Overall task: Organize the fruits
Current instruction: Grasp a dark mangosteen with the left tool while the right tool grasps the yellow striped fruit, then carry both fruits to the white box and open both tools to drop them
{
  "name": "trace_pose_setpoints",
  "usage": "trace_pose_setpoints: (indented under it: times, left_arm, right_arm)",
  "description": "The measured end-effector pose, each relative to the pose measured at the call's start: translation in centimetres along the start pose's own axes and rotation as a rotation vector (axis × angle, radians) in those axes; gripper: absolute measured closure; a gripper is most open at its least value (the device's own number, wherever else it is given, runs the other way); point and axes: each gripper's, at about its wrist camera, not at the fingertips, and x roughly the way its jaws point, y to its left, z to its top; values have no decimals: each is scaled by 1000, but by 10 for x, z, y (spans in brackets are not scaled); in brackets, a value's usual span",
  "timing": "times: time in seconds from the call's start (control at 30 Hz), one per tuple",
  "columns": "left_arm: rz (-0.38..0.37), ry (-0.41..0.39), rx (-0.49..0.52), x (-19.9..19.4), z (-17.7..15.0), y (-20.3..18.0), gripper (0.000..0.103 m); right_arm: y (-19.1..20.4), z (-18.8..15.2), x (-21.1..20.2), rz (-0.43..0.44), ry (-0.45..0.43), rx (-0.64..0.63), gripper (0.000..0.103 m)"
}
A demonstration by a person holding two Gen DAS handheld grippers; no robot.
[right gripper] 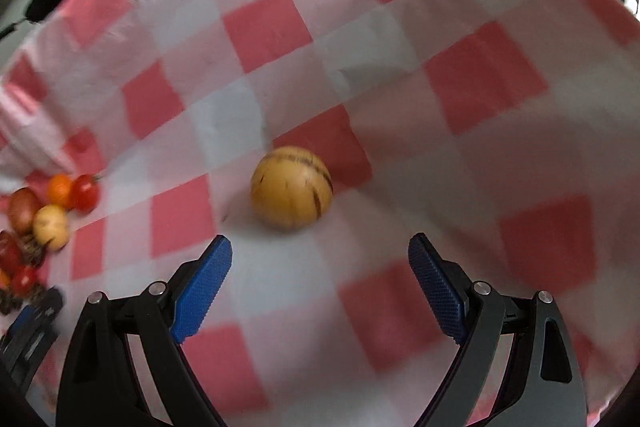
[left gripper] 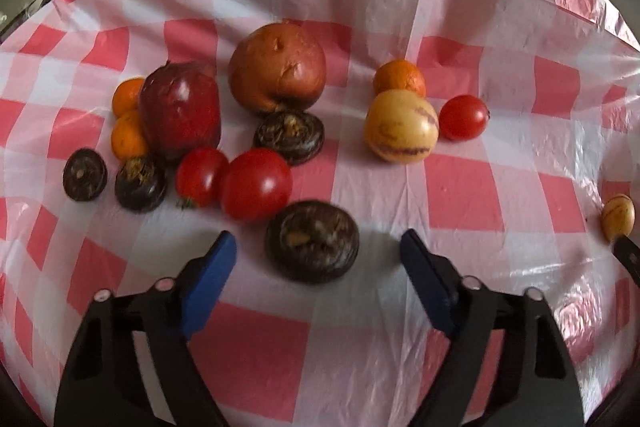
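- Holding your left gripper [left gripper: 316,247] with jaws spread, you bracket the nearest water chestnut [left gripper: 313,242], apparently for pickup.
- Your right gripper [right gripper: 320,251], likewise wide and empty, faces a stray striped melon [right gripper: 291,193].
- Beyond, tomatoes [left gripper: 256,183] and oranges [left gripper: 129,134] sit clustered by kind on the checked cloth [left gripper: 460,195].

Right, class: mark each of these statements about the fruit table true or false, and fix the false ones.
1. Both claws are open. True: left claw, right claw.
2. The right claw grips the lone striped melon. False: it lies on the cloth ahead of the claw, untouched.
3. A dark chestnut lies between the left claw's fingers. True.
4. All tomatoes sit together. False: two touch; one lies apart beside another melon.
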Motion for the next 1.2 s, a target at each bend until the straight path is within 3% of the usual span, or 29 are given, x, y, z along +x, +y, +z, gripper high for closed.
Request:
trace_pose_setpoints:
  times: [0.07,0.13,0.17,0.2,0.27,0.3,0.37,0.47,0.67,0.9,1.2]
  left_arm:
    - [1,-14,-1,-1,2,1,36]
    - [9,-32,-10,-2,3,4,55]
    - [7,-36,-12,0,5,6,59]
    - [-6,-41,-12,-1,4,7,59]
    - [-30,-48,-18,-5,3,8,59]
    - [-49,-52,-29,-6,3,11,59]
    - [-85,-60,-53,-8,0,18,60]
    - [-134,-88,-69,-21,-13,37,60]
    - [-137,-123,-63,-59,-53,62,60]
    - [-78,-156,-39,-104,-106,82,60]
    - [-4,-170,-49,-161,-186,147,60]
  right_arm:
    - [3,8,13,-15,1,-18,17]
    - [5,16,22,-9,15,-22,17]
    - [6,21,25,-1,7,-26,17]
    - [8,23,28,-2,5,-40,17]
    - [14,25,34,-6,16,-74,27]
    - [15,25,33,11,-3,-83,44]
    - [17,23,30,6,-25,-105,57]
    - [16,19,24,9,-44,-111,57]
    - [29,-22,-20,188,-21,-122,57]
    - [63,-92,-83,325,-38,-228,57]
    - [115,-172,-156,476,-66,-412,56]
